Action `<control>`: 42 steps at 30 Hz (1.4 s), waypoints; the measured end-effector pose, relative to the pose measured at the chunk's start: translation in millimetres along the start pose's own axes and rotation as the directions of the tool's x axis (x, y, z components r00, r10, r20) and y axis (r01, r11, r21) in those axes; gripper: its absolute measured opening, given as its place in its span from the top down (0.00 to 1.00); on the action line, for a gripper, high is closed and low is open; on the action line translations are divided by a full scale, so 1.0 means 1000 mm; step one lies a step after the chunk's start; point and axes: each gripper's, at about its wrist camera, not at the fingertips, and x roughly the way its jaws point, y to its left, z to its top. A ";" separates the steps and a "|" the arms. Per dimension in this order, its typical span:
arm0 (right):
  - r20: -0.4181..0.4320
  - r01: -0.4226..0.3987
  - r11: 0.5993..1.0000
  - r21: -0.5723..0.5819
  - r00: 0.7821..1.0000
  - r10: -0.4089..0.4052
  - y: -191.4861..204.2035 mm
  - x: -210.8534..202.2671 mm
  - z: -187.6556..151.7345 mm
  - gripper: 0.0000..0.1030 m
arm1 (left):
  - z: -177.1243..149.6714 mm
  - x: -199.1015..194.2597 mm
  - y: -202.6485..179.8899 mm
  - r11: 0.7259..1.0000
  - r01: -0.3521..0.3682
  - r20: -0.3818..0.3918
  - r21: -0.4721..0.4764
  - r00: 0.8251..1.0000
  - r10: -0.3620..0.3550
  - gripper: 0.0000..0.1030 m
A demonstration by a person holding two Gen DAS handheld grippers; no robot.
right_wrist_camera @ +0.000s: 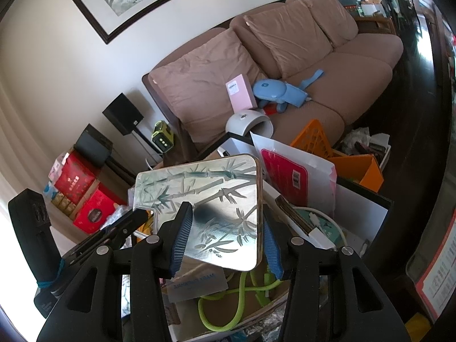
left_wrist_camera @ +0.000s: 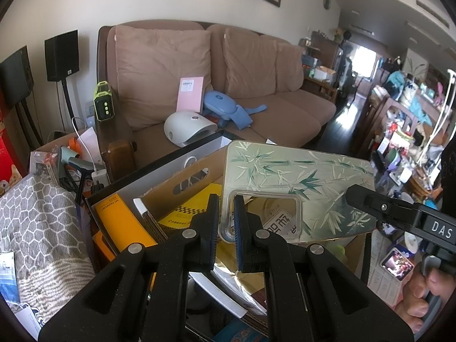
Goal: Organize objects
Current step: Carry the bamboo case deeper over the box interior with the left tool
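The left tool (left_wrist_camera: 226, 208) is clamped on the rim of the handle cut-out at the left end of the flat metallic board printed with green bamboo, rounded at its corners (left_wrist_camera: 299, 182). One finger stands outside the edge and the other inside the rectangular opening.

The board is held in the air above an open brown cardboard box of mixed items (left_wrist_camera: 176, 176). Its long axis runs from the left tool across to the right tool, with the handle end nearest the left hand. The surface is shiny and reflective; the right wrist view shows a dark reflection near the tool.

The right tool (right_wrist_camera: 226, 235) stands partly open. Its left pad lies over the board's face, and its right pad stands just beside the board's right edge. Whether either pad presses cannot be told. Judged from this, the left tool carries the weight and the right tool only brackets the far end.

Behind the box stands a brown fabric sofa (left_wrist_camera: 256, 85).
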 end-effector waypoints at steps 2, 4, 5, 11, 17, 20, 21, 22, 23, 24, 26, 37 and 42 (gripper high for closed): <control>0.000 0.000 1.000 0.000 1.000 0.000 0.000 0.000 0.000 0.52 | 0.001 0.000 -0.001 1.000 0.000 0.000 0.000 1.000 0.000 0.92; -0.001 0.000 1.000 0.000 1.000 0.000 0.000 0.000 0.000 0.52 | 0.001 0.000 -0.001 1.000 0.000 0.000 0.000 1.000 0.000 0.92; -0.001 0.000 1.000 0.000 1.000 0.000 0.000 0.000 0.000 0.52 | -0.001 0.000 0.000 1.000 0.000 0.000 0.000 1.000 0.000 0.92; -0.005 0.002 1.000 0.001 1.000 -0.002 -0.003 0.002 -0.002 0.52 | 0.001 0.000 -0.002 1.000 -0.001 -0.001 0.001 1.000 0.001 0.92; -0.015 0.004 1.000 0.003 1.000 -0.004 -0.004 0.004 -0.004 0.51 | -0.002 0.001 0.000 1.000 -0.001 -0.004 0.000 1.000 0.001 0.92; -0.021 0.005 1.000 0.002 1.000 -0.005 -0.003 0.005 -0.004 0.51 | -0.001 0.002 -0.001 1.000 -0.002 -0.004 0.001 1.000 0.002 0.92; -0.022 0.005 1.000 0.002 1.000 -0.005 -0.004 0.005 -0.005 0.51 | -0.002 0.002 0.000 1.000 -0.003 -0.005 0.000 1.000 0.003 0.92; -0.023 0.006 1.000 0.001 1.000 -0.006 -0.003 0.005 -0.005 0.51 | -0.003 0.003 0.001 1.000 -0.003 -0.005 0.000 1.000 0.003 0.92; -0.024 0.006 1.000 0.001 1.000 -0.006 -0.003 0.005 -0.005 0.51 | -0.004 0.003 0.001 1.000 -0.004 -0.006 0.001 1.000 0.004 0.92; -0.024 0.006 1.000 0.001 1.000 -0.006 -0.003 0.005 -0.005 0.51 | -0.004 0.003 0.002 1.000 -0.004 -0.006 0.001 1.000 0.004 0.92; -0.027 0.007 1.000 0.002 1.000 -0.007 -0.003 0.005 -0.005 0.50 | -0.004 0.003 0.001 1.000 -0.004 -0.006 0.000 1.000 0.004 0.92; -0.047 0.017 1.000 0.007 0.999 -0.016 -0.001 0.008 -0.007 0.49 | -0.003 0.005 0.001 1.000 -0.005 -0.011 0.002 1.000 0.005 0.92; -0.053 0.020 1.000 0.007 0.998 -0.020 -0.001 0.009 -0.007 0.49 | -0.007 0.005 0.002 1.000 -0.007 -0.016 0.003 1.000 0.007 0.92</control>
